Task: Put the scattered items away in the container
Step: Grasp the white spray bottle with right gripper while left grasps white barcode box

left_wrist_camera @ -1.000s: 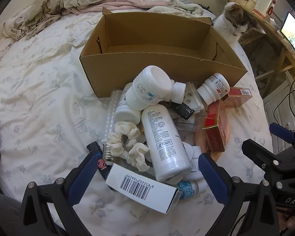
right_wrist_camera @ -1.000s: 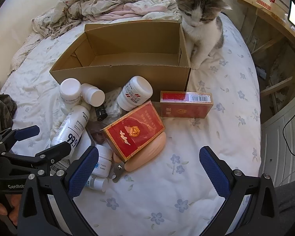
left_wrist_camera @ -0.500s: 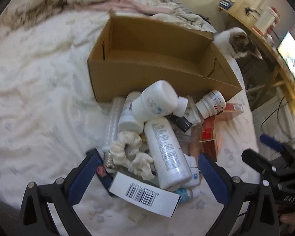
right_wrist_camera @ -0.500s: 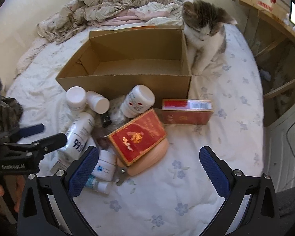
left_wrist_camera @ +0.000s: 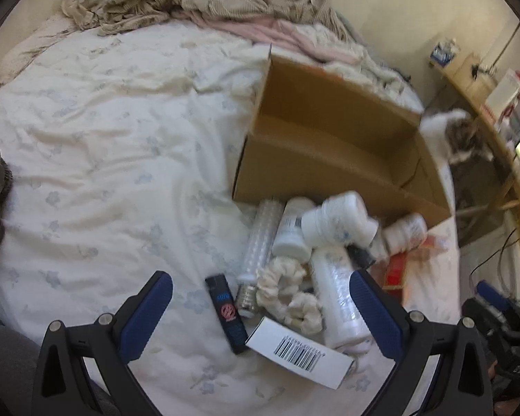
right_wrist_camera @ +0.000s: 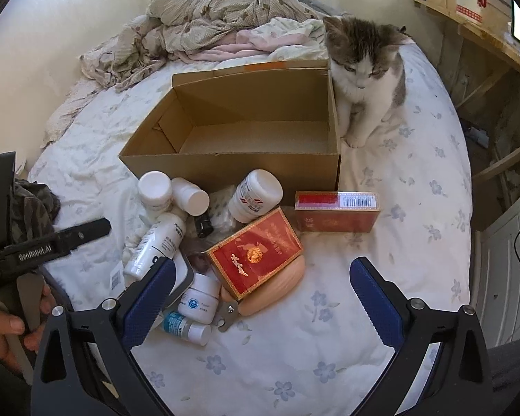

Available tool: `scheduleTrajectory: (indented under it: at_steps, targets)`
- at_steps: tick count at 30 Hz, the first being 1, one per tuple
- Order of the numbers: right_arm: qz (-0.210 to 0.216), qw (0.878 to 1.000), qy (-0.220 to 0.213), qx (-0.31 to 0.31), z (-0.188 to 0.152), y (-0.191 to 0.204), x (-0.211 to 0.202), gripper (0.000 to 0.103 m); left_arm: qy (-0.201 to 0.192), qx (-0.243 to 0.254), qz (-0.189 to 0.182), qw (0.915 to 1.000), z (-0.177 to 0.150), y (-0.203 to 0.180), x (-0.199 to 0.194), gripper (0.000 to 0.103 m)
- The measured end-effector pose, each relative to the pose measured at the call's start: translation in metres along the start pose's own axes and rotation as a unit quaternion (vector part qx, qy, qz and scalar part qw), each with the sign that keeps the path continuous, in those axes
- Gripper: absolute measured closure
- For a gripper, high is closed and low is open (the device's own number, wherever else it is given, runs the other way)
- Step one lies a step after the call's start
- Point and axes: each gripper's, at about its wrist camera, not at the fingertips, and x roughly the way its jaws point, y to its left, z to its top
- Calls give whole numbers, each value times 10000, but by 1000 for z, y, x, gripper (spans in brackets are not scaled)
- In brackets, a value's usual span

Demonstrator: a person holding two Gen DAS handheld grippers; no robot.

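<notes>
An empty open cardboard box (right_wrist_camera: 232, 166) (left_wrist_camera: 329, 176) stands on the bed. In front of it lies a heap: white bottles (right_wrist_camera: 256, 196) (left_wrist_camera: 336, 306), red cartons (right_wrist_camera: 254, 251) (right_wrist_camera: 336, 211), a white barcode box (left_wrist_camera: 298, 352), a cream scrunchie (left_wrist_camera: 287, 294), a black lighter (left_wrist_camera: 227, 312), a peach oval item (right_wrist_camera: 277, 289). My left gripper (left_wrist_camera: 261, 315) is open and empty, just above the near left edge of the heap. My right gripper (right_wrist_camera: 261, 298) is open and empty, over the heap's near right side.
A kitten (right_wrist_camera: 367, 76) sits right beside the box's right end. Crumpled bedding (right_wrist_camera: 218, 24) lies behind the box. A wooden desk (right_wrist_camera: 485, 34) stands at the right, off the bed. Dark camouflage cloth (right_wrist_camera: 31, 211) lies at the left.
My left gripper has swung left, so the heap and box now sit to the right in its view. My right gripper has pulled back a little. The kitten stays by the box.
</notes>
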Motion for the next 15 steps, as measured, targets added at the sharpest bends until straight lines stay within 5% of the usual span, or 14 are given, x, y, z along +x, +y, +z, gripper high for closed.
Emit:
scheduleTrajectory:
  at_steps: [7,15]
  targets:
    - [828,9930,618,-581,13,42,23,18,-468,-219,-114,9986,13,17,-21,1]
    - [1422,9757,1652,225,28,68,102,30,-316,-228,-238,9990,13,18,-19,4]
